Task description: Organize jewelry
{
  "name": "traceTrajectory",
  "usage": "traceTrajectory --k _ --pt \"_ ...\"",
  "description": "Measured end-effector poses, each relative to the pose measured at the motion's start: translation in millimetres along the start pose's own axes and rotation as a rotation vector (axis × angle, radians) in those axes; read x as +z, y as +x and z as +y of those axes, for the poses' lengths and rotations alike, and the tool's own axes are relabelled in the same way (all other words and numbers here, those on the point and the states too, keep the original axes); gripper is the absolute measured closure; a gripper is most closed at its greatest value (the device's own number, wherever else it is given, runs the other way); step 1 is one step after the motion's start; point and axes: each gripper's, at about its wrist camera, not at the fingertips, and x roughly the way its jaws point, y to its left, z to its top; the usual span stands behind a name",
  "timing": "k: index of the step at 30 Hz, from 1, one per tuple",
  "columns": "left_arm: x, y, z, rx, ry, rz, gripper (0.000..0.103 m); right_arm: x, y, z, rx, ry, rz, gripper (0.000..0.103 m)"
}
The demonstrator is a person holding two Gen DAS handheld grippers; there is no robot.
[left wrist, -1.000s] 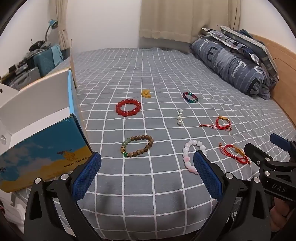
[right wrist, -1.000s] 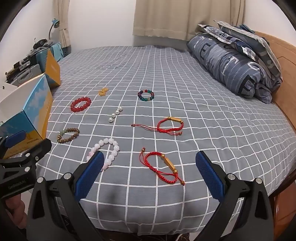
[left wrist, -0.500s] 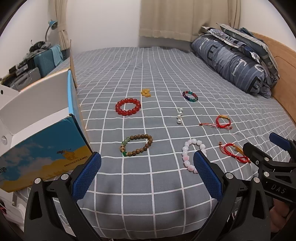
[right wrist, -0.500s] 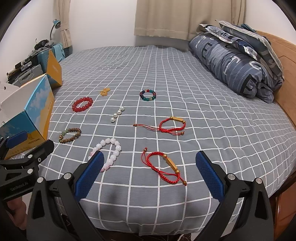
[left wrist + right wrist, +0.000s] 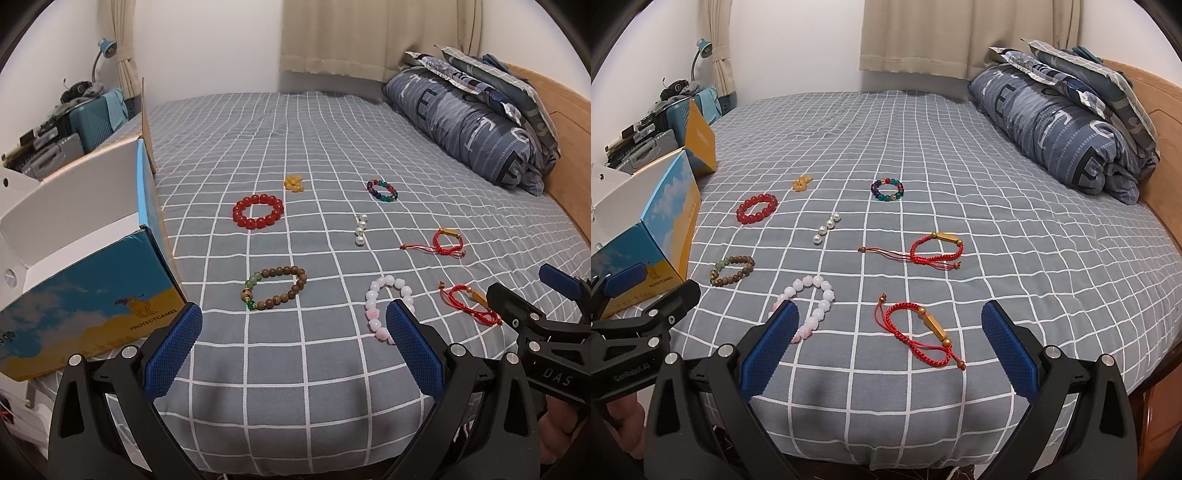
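While both the left gripper (image 5: 293, 350) and right gripper (image 5: 890, 350) hover with jaws spread wide and empty, eight jewelry pieces lie on the bed (image 5: 1015, 229): two red cord bracelets (image 5: 919, 332), four beaded bracelets (image 5: 273, 288), one pearl strand (image 5: 825, 229), one amber charm (image 5: 801, 182).

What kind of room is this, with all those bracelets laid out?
Most likely a bedroom in a home. The bracelets lie on a bed with a grey checked sheet, a rolled duvet sits against a wooden headboard, and curtains hang behind it.

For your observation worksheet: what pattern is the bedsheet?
Grey bedsheet with a white grid check, clearest in the right wrist view.
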Motion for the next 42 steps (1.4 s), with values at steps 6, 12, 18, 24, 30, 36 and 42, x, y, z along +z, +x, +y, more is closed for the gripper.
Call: traceTrajectory --k 6,12,18,24,30,36,42 --pt "0.8 0.7 -1.3 0.008 0.000 0.006 0.006 -0.9 0.0 -0.1 0.003 0.000 -0.002 0.008" --pt "1.1 1.1 -0.9 0.013 0.000 0.009 0.006 -1.0 -0.7 0.1 0.002 0.002 0.000 0.008" --pt "1.8 1.2 1.2 0.016 -0.004 0.011 0.006 2.2 -1.1 -1.5 0.002 0.003 -0.004 0.008" --pt "2.5 3.3 1.3 0.021 -0.012 0.024 0.006 3.5 -1.1 -3.2 0.000 0.008 -0.006 0.008" --pt "2.7 2.9 0.7 0.023 -0.008 0.020 0.006 3.6 -0.8 -5.3 0.000 0.012 -0.005 0.008" --pt "2.6 2.2 0.1 0.018 -0.011 0.022 0.006 4.3 0.0 -5.3 0.002 0.011 -0.003 0.008" --pt "2.8 1.8 0.6 0.013 -0.018 0.024 0.006 3.9 -0.2 -3.3 0.002 0.009 -0.002 0.008"
